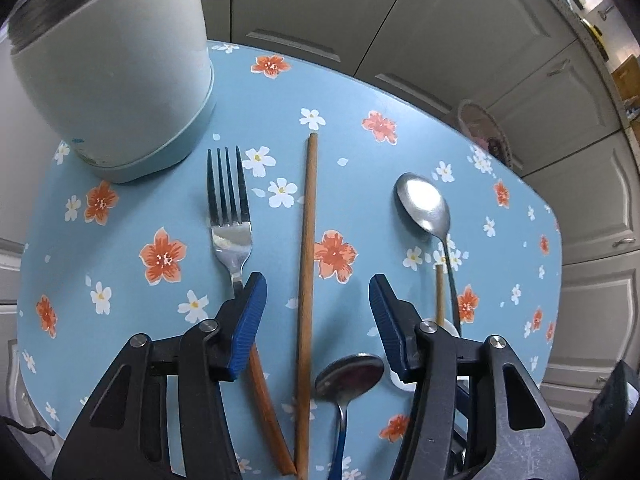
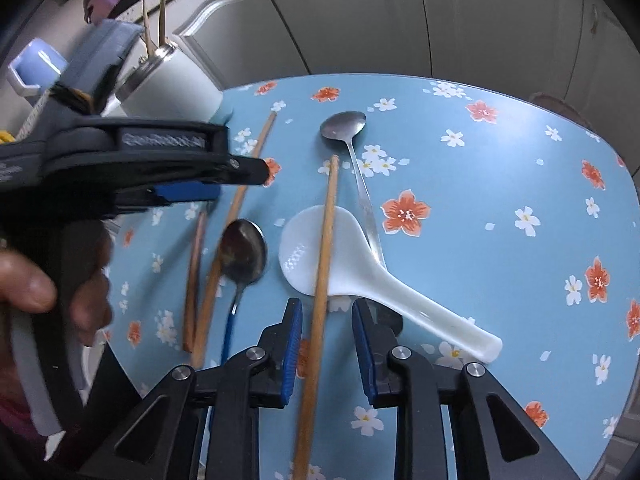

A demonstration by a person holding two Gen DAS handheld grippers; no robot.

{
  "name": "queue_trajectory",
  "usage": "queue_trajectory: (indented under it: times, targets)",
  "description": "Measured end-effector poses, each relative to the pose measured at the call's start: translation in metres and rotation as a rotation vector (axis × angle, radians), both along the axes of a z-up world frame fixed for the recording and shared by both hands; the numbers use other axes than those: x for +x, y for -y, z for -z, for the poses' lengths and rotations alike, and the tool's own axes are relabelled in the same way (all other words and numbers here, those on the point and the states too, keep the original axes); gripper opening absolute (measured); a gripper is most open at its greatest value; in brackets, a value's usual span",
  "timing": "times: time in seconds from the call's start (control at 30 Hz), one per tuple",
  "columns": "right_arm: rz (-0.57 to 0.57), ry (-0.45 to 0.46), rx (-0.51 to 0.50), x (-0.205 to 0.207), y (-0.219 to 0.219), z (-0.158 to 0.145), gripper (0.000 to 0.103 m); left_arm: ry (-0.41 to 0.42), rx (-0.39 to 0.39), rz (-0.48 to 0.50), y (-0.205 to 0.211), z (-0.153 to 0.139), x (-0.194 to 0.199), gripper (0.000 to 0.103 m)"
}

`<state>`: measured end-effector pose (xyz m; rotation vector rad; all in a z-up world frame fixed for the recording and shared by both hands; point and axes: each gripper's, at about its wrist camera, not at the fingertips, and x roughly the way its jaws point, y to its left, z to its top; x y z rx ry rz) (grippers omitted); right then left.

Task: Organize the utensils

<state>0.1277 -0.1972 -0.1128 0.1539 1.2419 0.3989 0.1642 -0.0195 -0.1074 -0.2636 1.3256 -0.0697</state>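
Both grippers gape empty, left gripper (image 1: 316, 292) over one wooden chopstick (image 1: 306, 280), right gripper (image 2: 326, 320) straddling another chopstick (image 2: 324, 256) across the white rice paddle (image 2: 360, 276); holder cup (image 2: 172, 84) far left has two sticks, fork (image 1: 230, 216) and spoons still out, task barely started.

Pale cream cabinet doors (image 1: 460, 32) are lining the room behind a table (image 2: 520, 184) wearing a blue flowered cover, and soft light is glaring off its surface.
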Motion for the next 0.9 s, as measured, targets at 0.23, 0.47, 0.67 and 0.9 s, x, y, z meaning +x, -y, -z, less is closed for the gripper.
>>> queue_trajectory:
  times: [0.23,0.47,0.67,0.9]
  targets:
    - [-0.011,-0.003,-0.017,0.005,-0.005,0.002,0.024,0.018,0.048,0.016,0.006,0.000,0.001,0.026]
    - [-0.012,0.020,-0.002,0.003,-0.007,-0.002,0.006,0.030,0.002,0.062,0.009,0.004,0.001,0.005]
    - [0.010,0.058,0.057,-0.007,0.008,-0.022,0.006,0.078,-0.058,0.077,0.002,-0.013,-0.010,0.005]
    - [0.021,0.103,0.089,-0.016,0.020,-0.044,0.006,0.158,-0.120,0.105,-0.011,-0.044,-0.033,0.004]
